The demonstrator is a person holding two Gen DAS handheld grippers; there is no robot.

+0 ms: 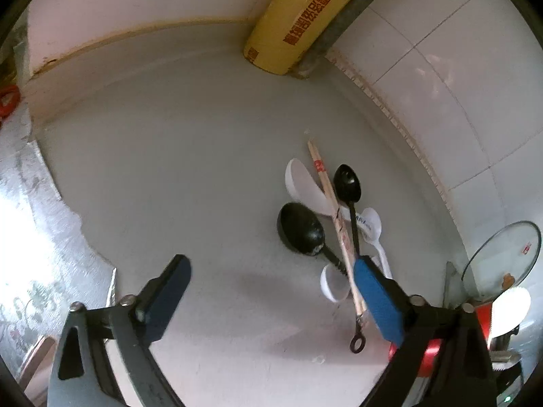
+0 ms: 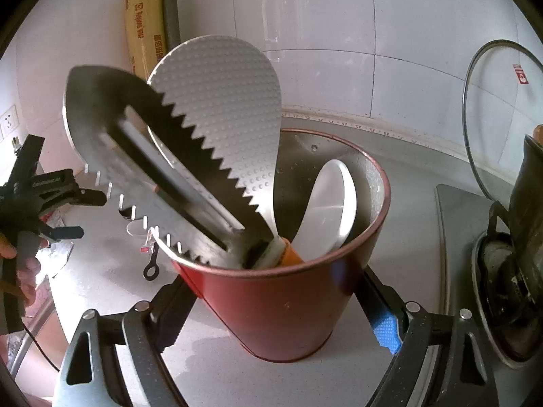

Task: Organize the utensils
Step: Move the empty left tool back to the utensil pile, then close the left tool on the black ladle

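Note:
In the left wrist view a pile of utensils lies on the grey counter (image 1: 190,169): a black ladle (image 1: 300,234), a thin black spoon (image 1: 348,183), wooden chopsticks (image 1: 334,217) and white spoons (image 1: 303,186). My left gripper (image 1: 271,271) is open and empty, hovering above the pile's near end, its right finger (image 1: 376,295) over the handles. In the right wrist view my right gripper (image 2: 275,305) is shut on a red cup (image 2: 281,302) that holds a serrated metal spatula (image 2: 149,156), a white rice paddle (image 2: 224,108) and a white spoon (image 2: 325,210).
A yellow roll of cling wrap (image 1: 298,17) leans in the far corner against white wall tiles. A glass pot lid (image 2: 499,118) leans on the wall at the right, by a stove (image 2: 492,271) with a dark pot. Foil covers the surface at the left (image 1: 34,203).

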